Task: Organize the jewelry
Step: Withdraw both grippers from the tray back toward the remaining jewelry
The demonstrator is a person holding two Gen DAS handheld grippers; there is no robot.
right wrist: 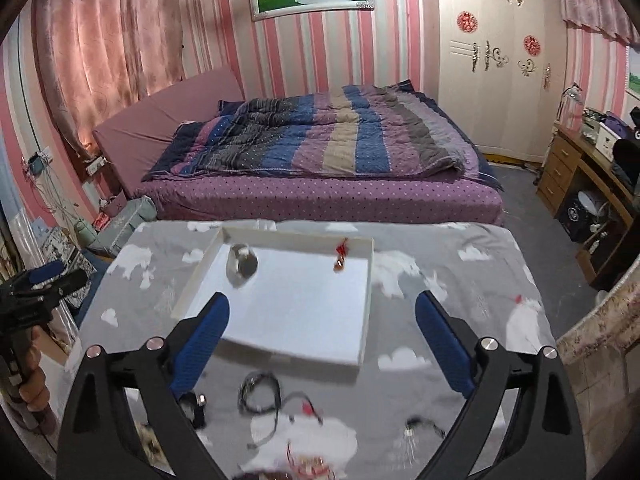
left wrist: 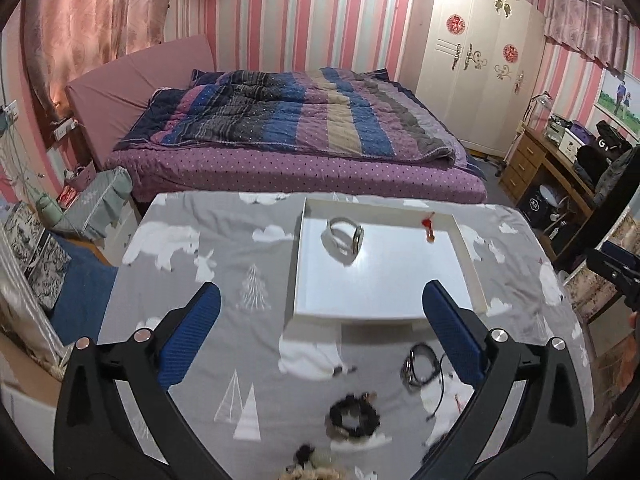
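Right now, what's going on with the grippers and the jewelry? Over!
Left gripper open, empty. Right gripper open, empty. Shallow white tray holds silver bangle and red charm. Black cords outside it on cloth. Nothing in the way.

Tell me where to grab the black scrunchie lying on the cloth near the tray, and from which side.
Grip the black scrunchie across one side of its ring, one jaw in the centre hole and one outside, coming from above. It lies flat on the grey cloth, so a sideways approach would probably only push it. The left gripper is open and empty.
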